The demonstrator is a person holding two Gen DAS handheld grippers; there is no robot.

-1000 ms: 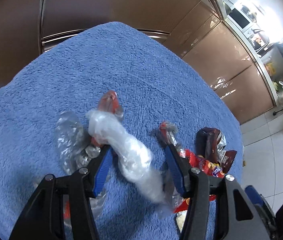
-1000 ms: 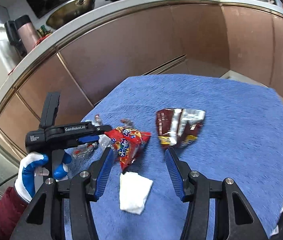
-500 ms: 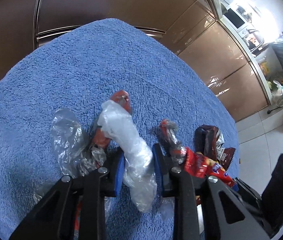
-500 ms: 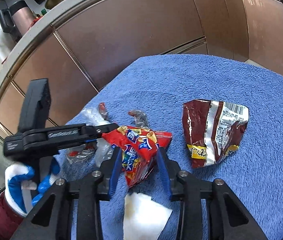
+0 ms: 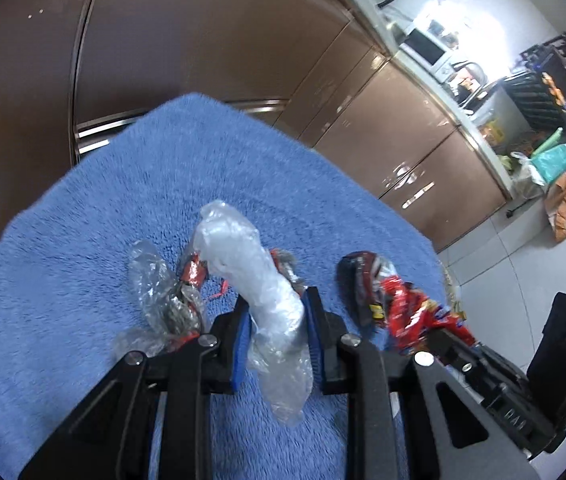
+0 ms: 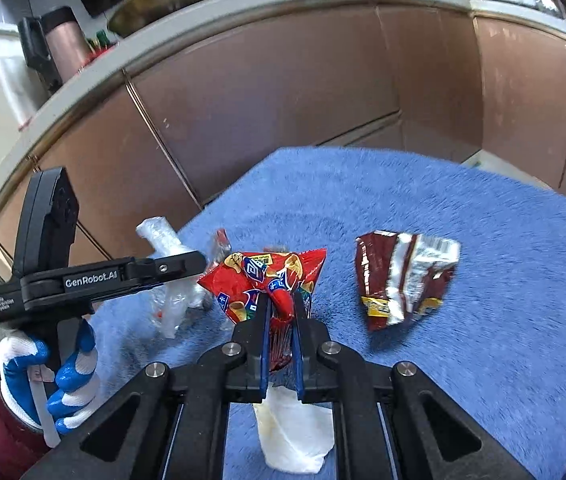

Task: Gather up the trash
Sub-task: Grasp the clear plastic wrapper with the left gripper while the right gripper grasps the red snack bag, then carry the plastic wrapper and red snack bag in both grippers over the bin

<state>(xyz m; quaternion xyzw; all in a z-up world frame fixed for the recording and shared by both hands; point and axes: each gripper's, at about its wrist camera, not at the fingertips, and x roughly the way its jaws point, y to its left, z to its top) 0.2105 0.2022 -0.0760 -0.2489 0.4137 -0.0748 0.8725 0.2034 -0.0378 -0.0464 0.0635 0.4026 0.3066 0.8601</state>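
A: Left gripper (image 5: 275, 322) clamped on clear plastic wrap (image 5: 251, 272), just above the blue towel (image 5: 123, 200)?
B: Yes. Right gripper (image 6: 281, 312) pinches the red chip bag (image 6: 267, 276). Both probably light, crinkly, slippery; grip mid-bunch.

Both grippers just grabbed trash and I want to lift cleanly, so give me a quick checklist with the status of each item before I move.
1. Left gripper shut on the clear plastic wrap: ok.
2. Right gripper shut on the red chip bag: ok, pinched at its lower edge.
3. Wrap free of the small wrappers beside it: cannot tell, they overlap.
4. Chip bag clear of the white tissue: cannot tell.
5. All trash collected: not ok, the brown snack bag lies on the blue towel.
6. Bin for the trash in view: not ok.
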